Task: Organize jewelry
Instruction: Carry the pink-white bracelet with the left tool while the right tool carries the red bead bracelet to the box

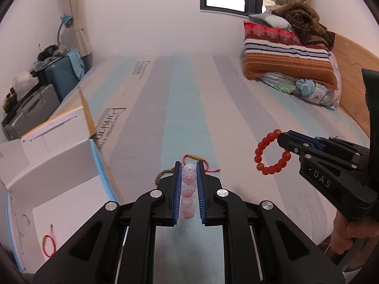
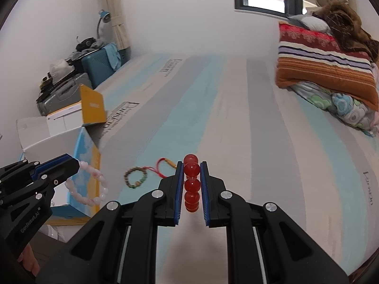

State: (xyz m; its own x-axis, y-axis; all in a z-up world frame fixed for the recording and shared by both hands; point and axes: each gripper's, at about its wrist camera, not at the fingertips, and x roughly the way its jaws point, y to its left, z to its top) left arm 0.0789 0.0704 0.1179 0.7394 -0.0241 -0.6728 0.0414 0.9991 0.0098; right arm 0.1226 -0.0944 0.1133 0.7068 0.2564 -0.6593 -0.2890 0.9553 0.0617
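My left gripper (image 1: 188, 165) is shut on a pink bead bracelet (image 1: 188, 177), held above the striped mattress; the same pink bead bracelet (image 2: 94, 189) hangs from the left gripper (image 2: 77, 165) in the right wrist view. My right gripper (image 2: 191, 165) is shut on a red bead bracelet (image 2: 191, 184), and that red bead bracelet (image 1: 271, 152) dangles as a ring from the right gripper (image 1: 281, 137) at the right. On the mattress lie a red cord bracelet (image 2: 165, 163) and a brown-green bead bracelet (image 2: 135, 177). Another red cord bracelet (image 1: 49, 246) lies inside the open white box (image 1: 54, 165).
The box (image 2: 83, 146) stands at the mattress's left edge with its flaps up. Folded blankets and pillows (image 1: 289, 54) are piled at the far right. Suitcases (image 2: 78, 82) and a blue lamp (image 2: 104, 16) stand by the wall on the left. A hand (image 1: 348, 234) holds the right gripper's handle.
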